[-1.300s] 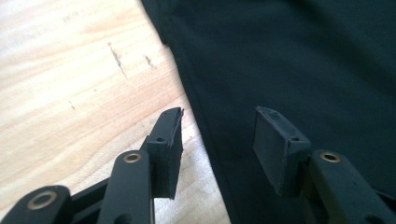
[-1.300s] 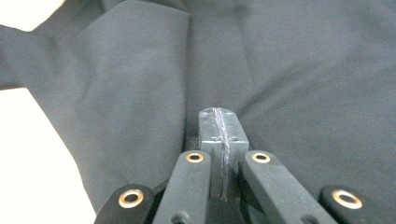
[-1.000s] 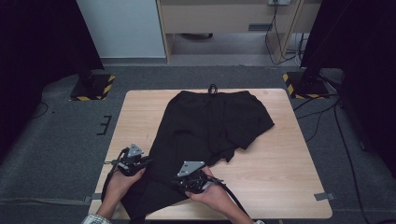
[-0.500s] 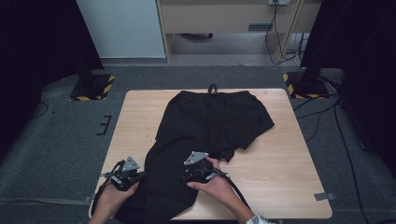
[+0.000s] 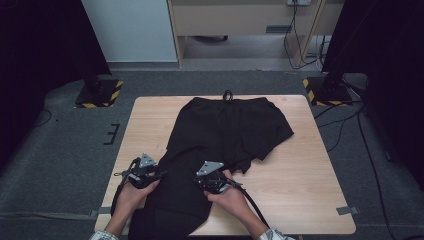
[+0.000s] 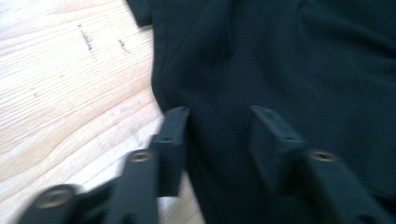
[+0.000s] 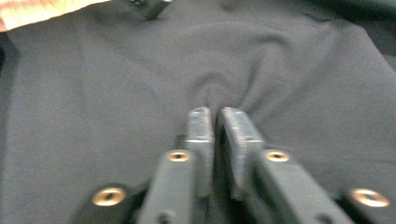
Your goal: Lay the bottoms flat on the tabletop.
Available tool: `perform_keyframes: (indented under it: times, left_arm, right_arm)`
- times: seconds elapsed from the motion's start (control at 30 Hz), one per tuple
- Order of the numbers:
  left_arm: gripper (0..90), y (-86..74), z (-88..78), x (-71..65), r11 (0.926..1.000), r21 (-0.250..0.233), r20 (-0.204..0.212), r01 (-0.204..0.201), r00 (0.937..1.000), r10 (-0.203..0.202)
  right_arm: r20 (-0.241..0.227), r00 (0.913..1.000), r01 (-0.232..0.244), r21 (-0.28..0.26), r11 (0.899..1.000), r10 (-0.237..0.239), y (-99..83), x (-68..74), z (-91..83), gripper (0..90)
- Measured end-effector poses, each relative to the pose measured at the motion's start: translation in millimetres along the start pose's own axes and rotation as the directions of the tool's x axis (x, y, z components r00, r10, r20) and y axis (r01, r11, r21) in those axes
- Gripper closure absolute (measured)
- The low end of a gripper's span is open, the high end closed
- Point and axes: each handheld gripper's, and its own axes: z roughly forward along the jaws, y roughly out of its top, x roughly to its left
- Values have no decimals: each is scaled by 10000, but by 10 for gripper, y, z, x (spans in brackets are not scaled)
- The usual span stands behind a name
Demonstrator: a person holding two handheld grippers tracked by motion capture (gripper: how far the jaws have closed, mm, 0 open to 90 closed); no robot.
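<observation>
soft matte black shorts (image 5: pixel 227 132) lie rumpled on pale grained table (image 5: pixel 310 190); right gripper (image 7: pixel 214 114) pinches a fabric fold, left gripper (image 6: pixel 219 119) just opening, astride the hem.

Black garment (image 5: pixel 220 135), light wood-grain table (image 5: pixel 310 180), black hand-held gripper (image 7: pixel 215 116) jaws.

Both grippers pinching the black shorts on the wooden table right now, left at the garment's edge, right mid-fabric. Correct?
Not quite. The right gripper is pinched on a pucker of the black shorts, but the left gripper is not: the left gripper view shows its fingers standing apart at the garment's edge, having just opened, fabric between them ungripped. The wooden table part is right.
</observation>
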Motion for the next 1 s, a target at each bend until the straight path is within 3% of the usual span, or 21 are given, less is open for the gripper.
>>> perform_keyframes:
  times: [0.03, 0.1, 0.13, 0.17, 0.2, 0.27, 0.3, 0.4, 0.43, 0.47, 0.53, 0.57, 0.63, 0.73, 0.8, 0.83, 0.87, 0.9, 0.97, 1.0]
  left_arm:
    - [736, 0, -5, -13, 10000, 34, 60, -80, 9999, 80]
    - [784, -25, -52, -64, 9991, 214, 71, -359, 9993, 358]
    - [844, -72, -110, -96, 9983, 332, 171, -487, 9987, 482]
    - [854, -72, -110, -96, 9983, 332, 171, -487, 9987, 482]
    - [863, -106, -154, -109, 9980, 417, 262, -468, 9986, 457]
    - [865, -187, -249, -142, 9965, 576, 355, -608, 9976, 588]
    - [864, -228, -298, -157, 9953, 671, 318, -698, 9972, 678]
    - [848, -315, -414, -174, 9943, 748, 242, -758, 9970, 742]
    - [805, -316, -427, -167, 9949, 669, 129, -756, 9971, 749]
    - [697, -290, -420, -144, 9969, 441, -131, -650, 9978, 656]
    - [558, -251, -389, -118, 9985, 196, -282, -503, 9983, 509]
    - [558, -209, -331, -98, 9988, 63, -412, -479, 9980, 482]
    - [452, -155, -218, -62, 9986, 235, -589, -472, 9971, 486]
    - [529, -138, -142, -34, 9998, 126, -156, -174, 9997, 176]
    - [573, -141, -151, -42, 9997, 152, -88, -216, 9997, 217]
    - [619, -148, -157, -52, 9996, 143, -67, -252, 9997, 253]
    - [700, -157, -169, -67, 9994, 155, -15, -305, 9995, 305]
    - [700, -166, -182, -80, 9992, 178, -13, -361, 9993, 361]
    - [782, -191, -215, -110, 9985, 240, 57, -498, 9987, 497]
    - [800, -191, -215, -110, 9985, 240, 57, -498, 9987, 497]
  right_arm:
    - [19, 9999, -107, 13, 9999, 107, 10, 15, 7, 893]
    - [-91, 9999, -137, 36, 9999, 137, 11, 28, 5, 894]
    - [-436, 9990, -60, 116, 9999, 65, 3, 101, -13, 895]
    - [-436, 9990, -60, 116, 9999, 65, 3, 101, -13, 895]
    - [-832, 9964, 181, 142, 9997, -168, -12, 197, -34, 892]
    - [-1034, 9943, 260, 102, 9996, -248, -21, 238, -43, 889]
    - [-1325, 9904, 396, 22, 9992, -390, -32, 296, -66, 815]
    - [-1290, 9912, 282, -158, 9995, -300, -27, 308, -102, 694]
    - [-1051, 9942, 206, -284, 9994, -235, -11, 282, -142, 626]
    - [-701, 9974, 144, -381, 9992, -171, 7, 214, -179, 543]
    - [-569, 9984, 17, -426, 9991, -42, 13, 176, -186, 524]
    - [-425, 9990, -151, -402, 9991, 134, 17, 110, -189, 491]
    - [-122, 9993, -344, -96, 9994, 343, -10, 5, -129, 431]
    - [-57, 9993, -357, 119, 9993, 358, -44, -23, -85, 438]
    - [-15, 9992, -399, 81, 9992, 399, -57, -23, -73, 458]
    - [44, 9995, -308, 6, 9995, 308, -68, -24, -73, 499]
    - [188, 9995, -238, 4, 9997, 238, -67, -27, -77, 606]
    - [188, 9995, -238, 4, 9997, 238, -67, -27, -77, 606]
    - [233, 9995, -203, -7, 9998, 203, -80, -31, -95, 749]
    - [233, 9995, -203, -7, 9998, 203, -80, -31, -95, 749]
